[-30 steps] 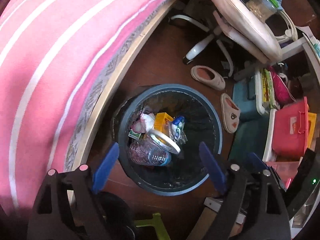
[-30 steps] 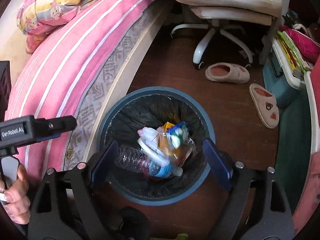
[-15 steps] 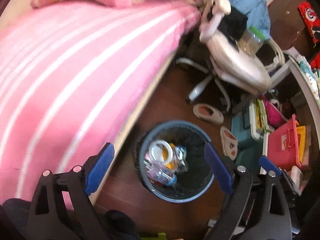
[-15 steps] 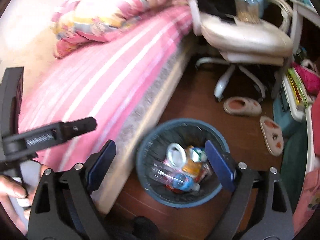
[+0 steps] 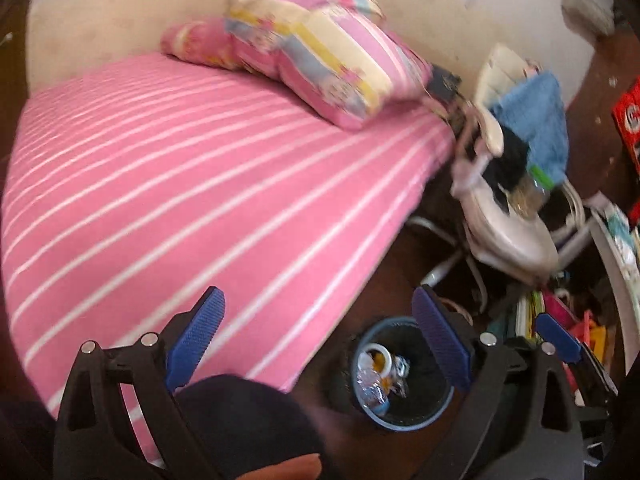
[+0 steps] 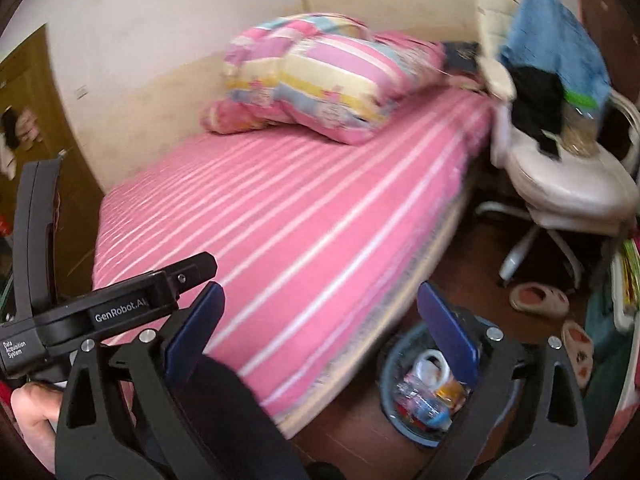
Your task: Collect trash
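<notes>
Trash [image 5: 380, 376] in round blue bin [image 5: 400, 426]

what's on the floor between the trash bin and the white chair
In the right wrist view, mostly bare brown floor separates the trash bin from the white chair; a pair of slippers lies off to the right.

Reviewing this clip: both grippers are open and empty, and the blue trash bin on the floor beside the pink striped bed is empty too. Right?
Not quite. The trash bin is not empty: the right wrist view shows a plastic bottle and wrappers inside. The rest holds: left gripper and right gripper are open and empty.
</notes>
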Available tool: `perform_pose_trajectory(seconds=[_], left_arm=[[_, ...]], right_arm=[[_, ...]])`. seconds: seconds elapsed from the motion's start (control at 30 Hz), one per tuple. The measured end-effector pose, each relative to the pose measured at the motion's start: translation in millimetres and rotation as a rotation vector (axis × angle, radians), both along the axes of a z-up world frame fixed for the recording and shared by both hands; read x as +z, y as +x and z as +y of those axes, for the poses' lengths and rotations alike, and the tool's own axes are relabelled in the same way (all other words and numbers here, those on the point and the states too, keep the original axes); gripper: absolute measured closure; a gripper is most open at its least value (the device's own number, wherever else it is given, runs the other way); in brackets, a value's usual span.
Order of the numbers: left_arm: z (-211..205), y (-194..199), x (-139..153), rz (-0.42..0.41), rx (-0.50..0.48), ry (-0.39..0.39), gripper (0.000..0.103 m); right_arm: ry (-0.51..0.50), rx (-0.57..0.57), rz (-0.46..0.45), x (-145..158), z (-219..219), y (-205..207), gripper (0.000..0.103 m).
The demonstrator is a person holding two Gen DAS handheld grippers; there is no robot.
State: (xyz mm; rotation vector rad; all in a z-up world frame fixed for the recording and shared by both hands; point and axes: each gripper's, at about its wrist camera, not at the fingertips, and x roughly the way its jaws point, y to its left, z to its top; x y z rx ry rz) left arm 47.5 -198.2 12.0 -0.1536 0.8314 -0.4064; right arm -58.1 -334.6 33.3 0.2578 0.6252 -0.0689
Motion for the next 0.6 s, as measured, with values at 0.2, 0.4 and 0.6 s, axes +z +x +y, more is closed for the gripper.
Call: perform_pose_trajectory(seconds=[0.2, 0.4, 0.6], left_arm=[[68.6, -8.2, 14.0, -0.031, 0.115, -0.016, 0.006], [142.7, -18.7, 15.1, -0.044, 0.259, -0.017, 0.006], [194.2, -21.5, 6.4, -0.035, 0.364, -0.004, 0.006]], right_arm=[[-0.043, 0.124, -0.031, 13.3, 62.8, 11.3, 0.006], [-0.077, 0.258, -0.047, 14.4, 125.6, 26.0, 0.006], [-0.094, 0.369, -0.058, 11.2, 182.0, 44.0, 0.006]])
